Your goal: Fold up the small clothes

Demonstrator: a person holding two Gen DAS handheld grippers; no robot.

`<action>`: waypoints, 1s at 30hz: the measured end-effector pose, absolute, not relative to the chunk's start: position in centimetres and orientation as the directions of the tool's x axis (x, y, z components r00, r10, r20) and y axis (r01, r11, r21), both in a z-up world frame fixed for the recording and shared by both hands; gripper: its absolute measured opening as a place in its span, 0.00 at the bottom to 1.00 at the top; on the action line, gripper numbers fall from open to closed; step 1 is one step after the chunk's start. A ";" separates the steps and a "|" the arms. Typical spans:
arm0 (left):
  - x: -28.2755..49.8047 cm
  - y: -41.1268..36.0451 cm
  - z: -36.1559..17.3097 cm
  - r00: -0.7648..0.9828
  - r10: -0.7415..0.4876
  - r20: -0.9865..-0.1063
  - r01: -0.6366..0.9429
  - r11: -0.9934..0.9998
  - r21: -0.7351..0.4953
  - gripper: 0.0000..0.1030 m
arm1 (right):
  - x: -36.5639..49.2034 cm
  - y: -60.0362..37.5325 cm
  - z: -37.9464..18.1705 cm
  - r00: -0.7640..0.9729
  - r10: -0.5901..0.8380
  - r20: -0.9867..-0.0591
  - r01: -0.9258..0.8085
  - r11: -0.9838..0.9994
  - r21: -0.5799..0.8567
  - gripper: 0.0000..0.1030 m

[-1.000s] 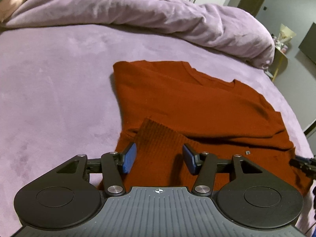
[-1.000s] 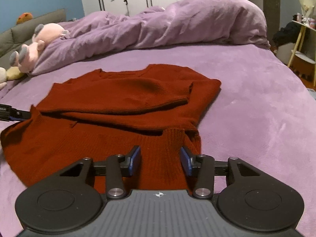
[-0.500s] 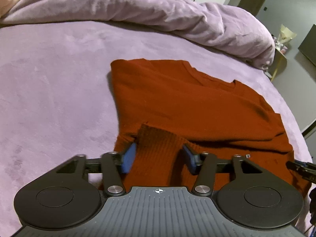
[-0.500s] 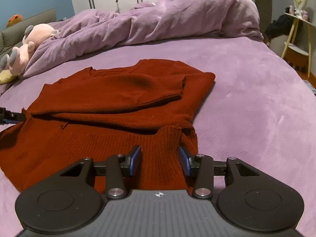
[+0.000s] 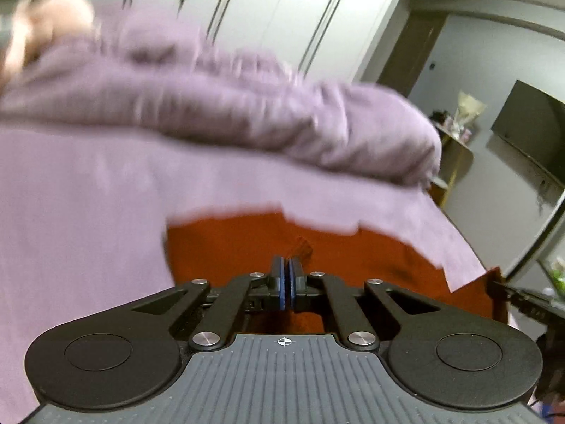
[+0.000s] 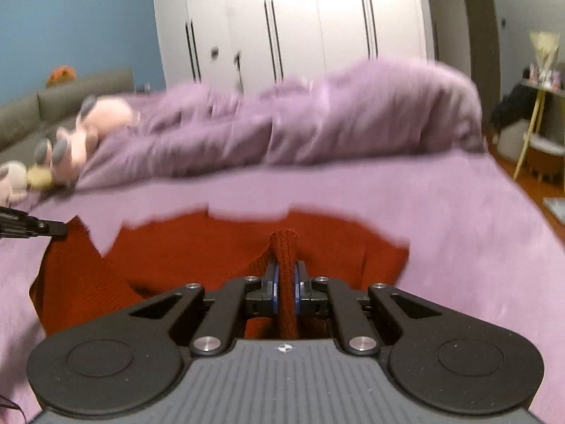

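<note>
A rust-red knit sweater (image 5: 229, 243) lies on the purple bed, its sleeves folded in. My left gripper (image 5: 286, 275) is shut on the sweater's ribbed hem, a bit of cloth poking out past the pads. My right gripper (image 6: 285, 282) is shut on a fold of the same hem (image 6: 284, 247), which stands up between the blue pads. Both hold the hem lifted above the bed. Each gripper's tip shows at the edge of the other's view, the right one (image 5: 508, 293) and the left one (image 6: 31, 228). Both views are motion-blurred.
A rumpled purple duvet (image 6: 317, 120) lies across the back of the bed (image 6: 459, 219). Plush toys (image 6: 74, 141) sit at the back left. White wardrobes (image 6: 300, 24) stand behind. A side table (image 6: 540, 106) stands to the right of the bed.
Both grippers went from open around the hem to shut on it. Both have risen and tilted up, lifting the hem, so the wardrobes and room now fill the upper views.
</note>
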State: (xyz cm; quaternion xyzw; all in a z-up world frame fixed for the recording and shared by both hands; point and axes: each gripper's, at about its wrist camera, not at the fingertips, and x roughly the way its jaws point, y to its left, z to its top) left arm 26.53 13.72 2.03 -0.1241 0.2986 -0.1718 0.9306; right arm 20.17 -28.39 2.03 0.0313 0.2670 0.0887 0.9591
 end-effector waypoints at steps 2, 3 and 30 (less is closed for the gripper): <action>28.1 13.4 2.5 0.791 -0.339 -0.508 0.220 0.934 -0.280 0.04 | 22.1 -28.3 2.6 0.861 0.146 -0.487 -0.127 0.989 0.072 0.07; 29.1 13.2 2.3 0.799 -0.312 -0.514 0.199 0.944 -0.263 0.02 | 23.3 -28.4 2.5 0.860 0.130 -0.493 -0.106 0.991 0.078 0.07; 32.9 12.5 -6.4 0.655 -0.301 -0.693 0.153 0.951 -0.269 0.11 | 28.1 -27.0 -5.0 0.718 0.123 -0.685 -0.118 0.992 0.054 0.08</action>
